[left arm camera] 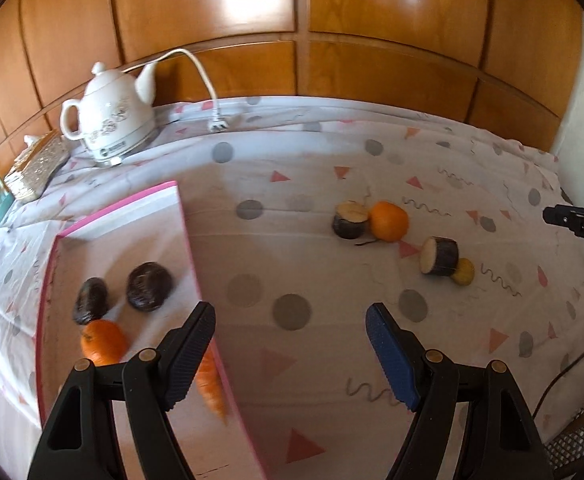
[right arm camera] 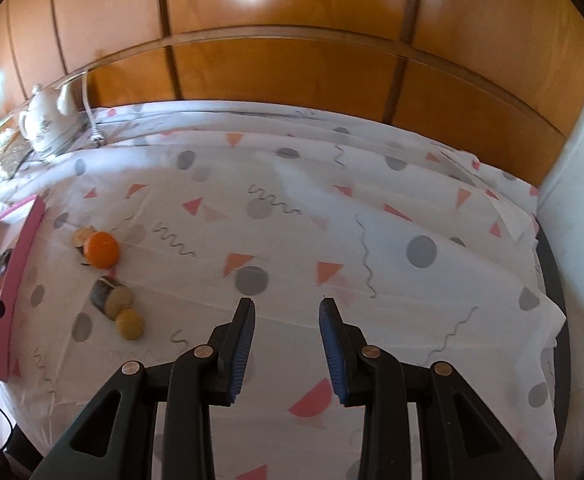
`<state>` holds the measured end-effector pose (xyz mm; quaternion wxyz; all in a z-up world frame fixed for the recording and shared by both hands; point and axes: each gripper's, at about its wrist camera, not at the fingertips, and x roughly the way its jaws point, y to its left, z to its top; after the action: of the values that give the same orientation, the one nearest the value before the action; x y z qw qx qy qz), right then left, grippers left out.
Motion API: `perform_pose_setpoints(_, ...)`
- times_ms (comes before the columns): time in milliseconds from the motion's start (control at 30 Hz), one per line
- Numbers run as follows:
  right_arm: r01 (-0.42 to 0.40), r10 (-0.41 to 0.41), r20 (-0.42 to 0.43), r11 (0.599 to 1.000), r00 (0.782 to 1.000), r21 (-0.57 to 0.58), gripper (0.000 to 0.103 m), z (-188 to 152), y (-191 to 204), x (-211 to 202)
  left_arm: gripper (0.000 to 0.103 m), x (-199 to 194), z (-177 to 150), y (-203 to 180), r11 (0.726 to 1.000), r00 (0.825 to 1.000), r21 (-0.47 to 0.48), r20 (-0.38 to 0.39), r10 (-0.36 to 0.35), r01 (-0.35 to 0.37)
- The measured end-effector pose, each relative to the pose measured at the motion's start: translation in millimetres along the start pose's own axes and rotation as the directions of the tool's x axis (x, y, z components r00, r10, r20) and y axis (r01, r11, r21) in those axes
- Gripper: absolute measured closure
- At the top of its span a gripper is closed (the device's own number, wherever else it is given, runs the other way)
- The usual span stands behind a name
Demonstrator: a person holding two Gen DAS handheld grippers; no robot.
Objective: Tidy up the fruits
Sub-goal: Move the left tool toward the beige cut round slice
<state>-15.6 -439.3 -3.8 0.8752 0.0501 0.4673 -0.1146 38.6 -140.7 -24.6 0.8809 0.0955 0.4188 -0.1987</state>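
Jaws of the left gripper (left arm camera: 292, 344) gape empty beside the pink tray (left arm camera: 190, 240); a carrot (left arm camera: 212, 388) lies lower left, tip toward the bottom edge. Right gripper (right arm camera: 288, 340) jaws open, oranges (right arm camera: 100, 249) left.

Pink-rimmed box (left arm camera: 188, 240), orange fruit (left arm camera: 389, 221), grey-dotted, pink-triangled white cloth (left arm camera: 292, 264).

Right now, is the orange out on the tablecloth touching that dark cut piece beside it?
Touching. In the left wrist view the orange presses against the dark cut piece with no cloth between them; the right wrist view shows them overlapping too.
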Motion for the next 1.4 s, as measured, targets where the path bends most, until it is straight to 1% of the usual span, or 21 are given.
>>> perform_pose_setpoints(133,0.027,-0.026,-0.020,0.999,0.999,0.029,0.069,0,-9,4,0.025,7,4,-11,1.000,1.000,0.027,-0.011,-0.013,0.013)
perform_pose_setpoints(367,0.078,-0.074,-0.041,0.990,0.996,0.115,0.069,-1,-30,6,0.025,24,12,-26,0.999,0.999,0.037,-0.038,-0.038,0.040)
perform_pose_setpoints(467,0.127,-0.122,-0.044,0.979,0.992,0.158,0.069,-1,-42,5,0.025,32,17,-28,0.998,0.998,0.030,-0.051,-0.047,0.049)
perform_pose_setpoints(633,0.166,-0.155,-0.066,0.954,0.986,0.251,0.069,-3,-65,5,0.025,45,28,-28,0.998,0.996,0.007,-0.064,-0.061,0.062)
perform_pose_setpoints(700,0.171,-0.157,-0.070,0.944,0.985,0.283,0.069,-4,-72,4,0.026,53,34,-28,0.998,0.995,0.000,-0.072,-0.069,0.069)
perform_pose_setpoints(800,0.160,-0.143,-0.074,0.932,0.987,0.325,0.069,-5,-81,4,0.034,63,42,-29,0.998,0.994,0.009,-0.083,-0.068,0.069)
perform_pose_setpoints(900,0.169,-0.153,-0.075,0.926,0.985,0.337,0.069,-5,-86,4,0.038,77,50,-30,0.998,0.993,0.033,-0.102,-0.058,0.062)
perform_pose_setpoints(1000,0.159,-0.142,-0.075,0.919,0.987,0.361,0.069,-6,-90,4,0.039,92,58,-31,0.996,0.988,0.053,-0.135,-0.069,0.077)
perform_pose_setpoints(1133,0.151,-0.133,-0.074,0.916,0.988,0.371,0.069,-6,-92,4,0.038,109,66,-32,0.994,0.986,0.075,-0.149,-0.070,0.081)
perform_pose_setpoints(1200,0.148,-0.130,-0.074,0.917,0.989,0.370,0.069,-6,-91,4,0.038,116,69,-32,0.993,0.984,0.064,-0.159,-0.085,0.096)
perform_pose_setpoints(1367,0.154,-0.134,-0.078,0.912,0.988,0.380,0.069,-6,-94,5,0.041,131,83,-29,0.993,0.983,0.026,-0.144,-0.111,0.116)
perform_pose_setpoints(1400,0.161,-0.141,-0.080,0.907,0.987,0.389,0.069,-6,-97,4,0.046,135,84,-29,0.992,0.982,0.020,-0.146,-0.124,0.128)
